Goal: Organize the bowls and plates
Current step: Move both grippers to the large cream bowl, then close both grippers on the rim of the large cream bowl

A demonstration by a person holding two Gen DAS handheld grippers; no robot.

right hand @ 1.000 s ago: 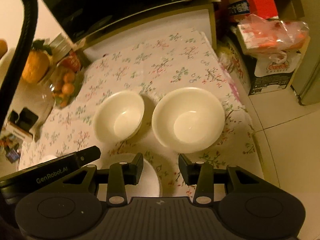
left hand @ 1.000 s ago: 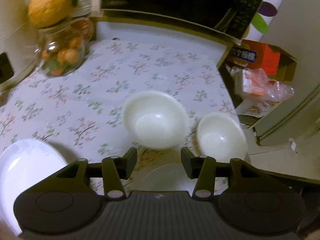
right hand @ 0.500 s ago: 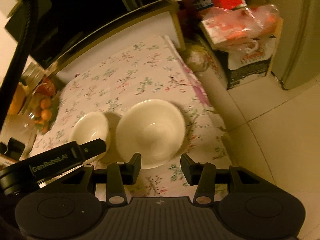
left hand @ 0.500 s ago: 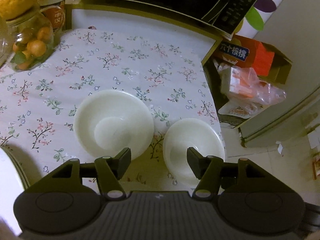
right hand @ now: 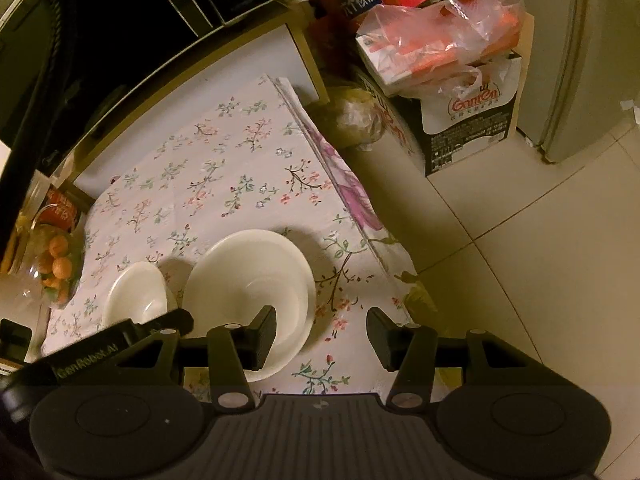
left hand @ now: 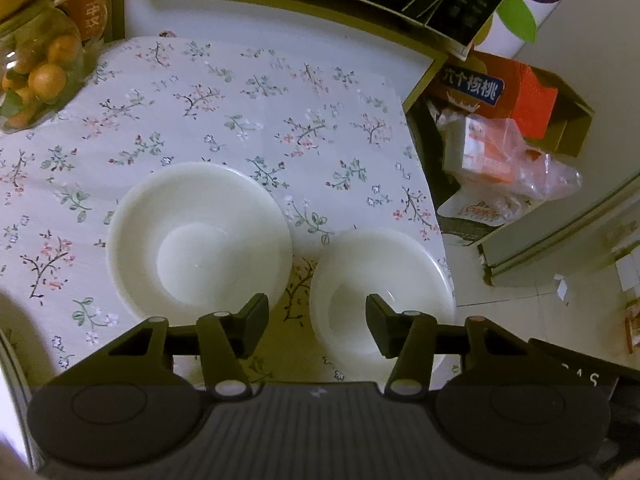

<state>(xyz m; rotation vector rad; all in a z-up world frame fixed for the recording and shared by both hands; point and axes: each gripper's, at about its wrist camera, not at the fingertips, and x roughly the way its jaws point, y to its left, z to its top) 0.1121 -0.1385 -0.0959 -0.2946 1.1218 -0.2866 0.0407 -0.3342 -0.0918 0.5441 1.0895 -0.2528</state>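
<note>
Left wrist view: left tool (left hand: 317,318), jaws just narrowed to half-open and empty, hovers over two white ceramic bowls; the wide one (left hand: 199,240) sits beside another (left hand: 380,300) at the floral worktop's (left hand: 280,120) right edge. Right wrist view: right tool (right hand: 321,334), jaws just widened and empty, straddles the bowl's (right hand: 256,292) rim; carton reads "Ganten" (right hand: 474,104).

The jar (left hand: 36,76) of oranges (perhaps kumquats) is cut off by the left edge.
</note>
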